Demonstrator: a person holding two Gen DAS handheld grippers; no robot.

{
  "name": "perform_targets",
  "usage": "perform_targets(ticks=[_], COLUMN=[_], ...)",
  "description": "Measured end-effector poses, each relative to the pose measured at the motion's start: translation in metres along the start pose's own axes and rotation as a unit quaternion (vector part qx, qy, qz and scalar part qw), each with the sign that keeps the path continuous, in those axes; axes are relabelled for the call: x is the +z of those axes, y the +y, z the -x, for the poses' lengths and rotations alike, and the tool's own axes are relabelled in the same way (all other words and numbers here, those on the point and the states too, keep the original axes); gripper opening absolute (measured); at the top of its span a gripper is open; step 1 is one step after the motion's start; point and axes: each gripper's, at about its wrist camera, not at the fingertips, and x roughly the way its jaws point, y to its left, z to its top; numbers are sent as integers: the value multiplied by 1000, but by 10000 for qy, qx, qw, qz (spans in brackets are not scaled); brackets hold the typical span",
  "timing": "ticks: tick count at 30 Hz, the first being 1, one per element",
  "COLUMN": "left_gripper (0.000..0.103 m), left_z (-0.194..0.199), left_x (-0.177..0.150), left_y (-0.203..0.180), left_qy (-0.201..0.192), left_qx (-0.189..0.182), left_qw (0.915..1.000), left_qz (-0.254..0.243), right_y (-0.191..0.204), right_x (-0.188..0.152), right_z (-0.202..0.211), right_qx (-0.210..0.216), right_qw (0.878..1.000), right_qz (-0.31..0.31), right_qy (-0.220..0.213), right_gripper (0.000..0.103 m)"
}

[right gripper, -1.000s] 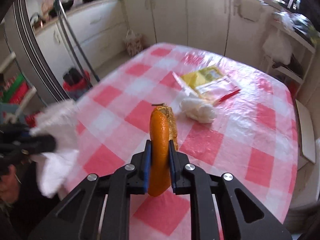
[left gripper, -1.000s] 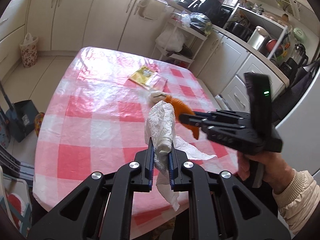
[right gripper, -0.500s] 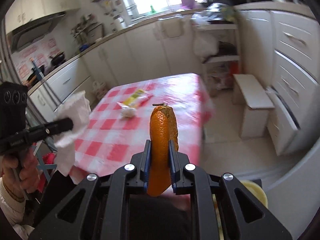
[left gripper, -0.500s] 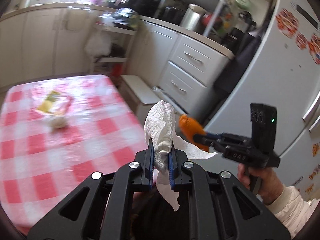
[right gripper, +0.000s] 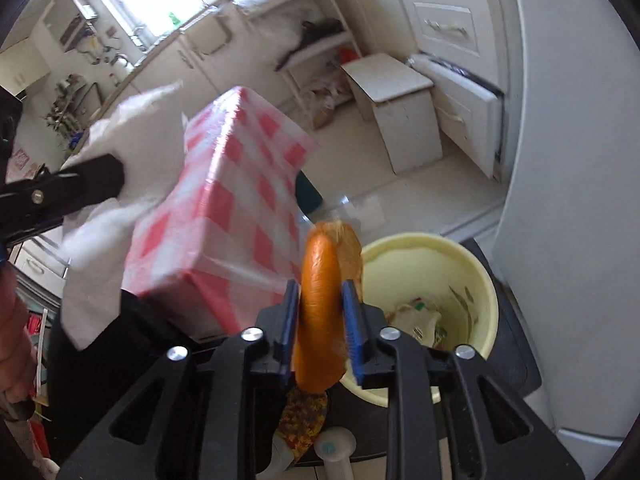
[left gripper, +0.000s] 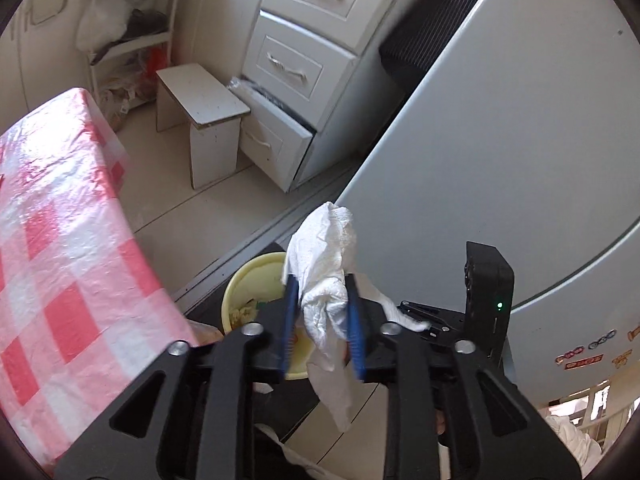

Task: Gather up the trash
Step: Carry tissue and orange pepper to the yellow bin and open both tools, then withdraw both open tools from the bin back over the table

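In the left wrist view my left gripper hangs over the floor, its jaws opening. A crumpled white tissue sits loosely between the blue pads, one end trailing down. Just below and to the left is the yellow bin with scraps in it. In the right wrist view my right gripper is above the near rim of the same yellow bin. Its jaws are opening too, and the pads stand slightly off the orange peel between them. The left gripper shows there at far left with the tissue.
The table under its pink checked cloth is close on the left. A grey fridge stands right of the bin. Farther off are a white step stool and a partly pulled-out bottom drawer. The other gripper's body is close at right.
Both grippers swung off the table to above the yellow bin by the fridge. Both pairs of jaws, tight on tissue and peel before, have widened.
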Motion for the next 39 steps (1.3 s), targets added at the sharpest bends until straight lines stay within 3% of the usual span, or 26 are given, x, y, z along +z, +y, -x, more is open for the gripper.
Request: perform_targets(ticks=[2, 13, 20, 25, 29, 34, 39], left_gripper=[47, 60, 70, 78, 79, 79, 80], left_z=[-6, 20, 53, 96, 140, 203, 236], left_x=[0, -4, -15, -40, -66, -98, -114], left_y=[0, 13, 28, 71, 140, 232, 290], left_qy=[2, -473, -807, -1162, -1453, -1852, -2097], left_qx=[123, 328, 616, 1041, 1566, 2060, 2221], left_qw=[9999, 9982, 9948, 9874, 9723, 9399, 9162], left_qz=[40, 161, 105, 247, 952, 1996, 2593], right_y=[-7, -11, 22, 76, 144, 237, 314], right_x=[-1, -2, 10, 34, 60, 83, 87], right_z=[1, 13, 21, 17, 0, -37, -96], right_qx=[-78, -189, -33, 153, 485, 873, 1042], right_qw=[9999, 9994, 9992, 9963, 9874, 9676, 9537], right_qz=[-74, -226, 8, 662, 1449, 2361, 2819], right_qy=[-3, -165, -396, -522, -420, -183, 74], right_gripper=[51, 55, 58, 58, 63, 66, 70])
